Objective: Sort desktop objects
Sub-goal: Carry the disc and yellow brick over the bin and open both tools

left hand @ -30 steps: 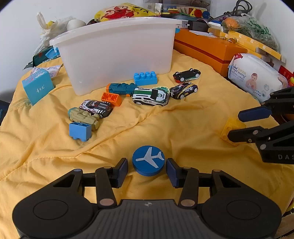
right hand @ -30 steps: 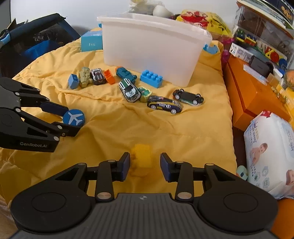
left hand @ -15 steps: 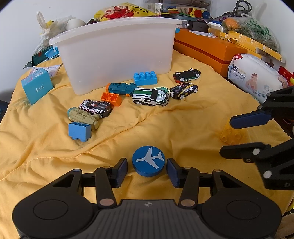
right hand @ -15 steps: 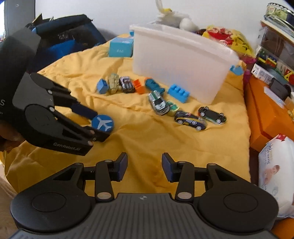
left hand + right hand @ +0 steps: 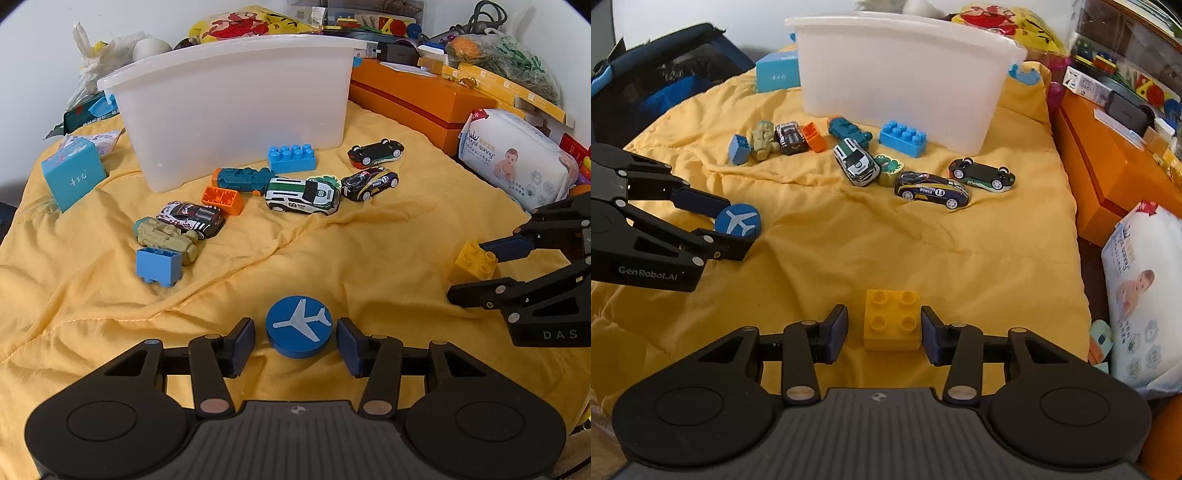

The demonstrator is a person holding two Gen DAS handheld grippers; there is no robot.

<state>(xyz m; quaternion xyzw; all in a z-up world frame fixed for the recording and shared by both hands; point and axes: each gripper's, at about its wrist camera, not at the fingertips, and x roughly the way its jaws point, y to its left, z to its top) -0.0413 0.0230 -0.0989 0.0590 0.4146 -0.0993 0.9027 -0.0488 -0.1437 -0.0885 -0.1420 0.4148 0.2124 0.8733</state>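
My left gripper (image 5: 295, 341) is open around a round blue disc with a white plane (image 5: 299, 325) that lies on the yellow cloth; small gaps show on both sides. My right gripper (image 5: 884, 332) is open around a yellow brick (image 5: 892, 319), also resting on the cloth and not touched. Each gripper shows in the other's view: the left gripper (image 5: 737, 230) at left, the right gripper (image 5: 469, 271) at right. Several toy cars and bricks lie in front of a white plastic bin (image 5: 240, 99), among them a blue brick (image 5: 291, 158) and a white-green car (image 5: 301, 195).
A teal box (image 5: 72, 177) stands left of the bin. An orange box (image 5: 417, 96) and a wipes pack (image 5: 517, 162) lie to the right. A dark blue bag (image 5: 657, 81) sits at far left in the right wrist view. The yellow cloth (image 5: 332, 258) is wrinkled.
My right gripper swung away from the yellow brick and has come back to straddle it. My left gripper has stayed open around the blue disc.
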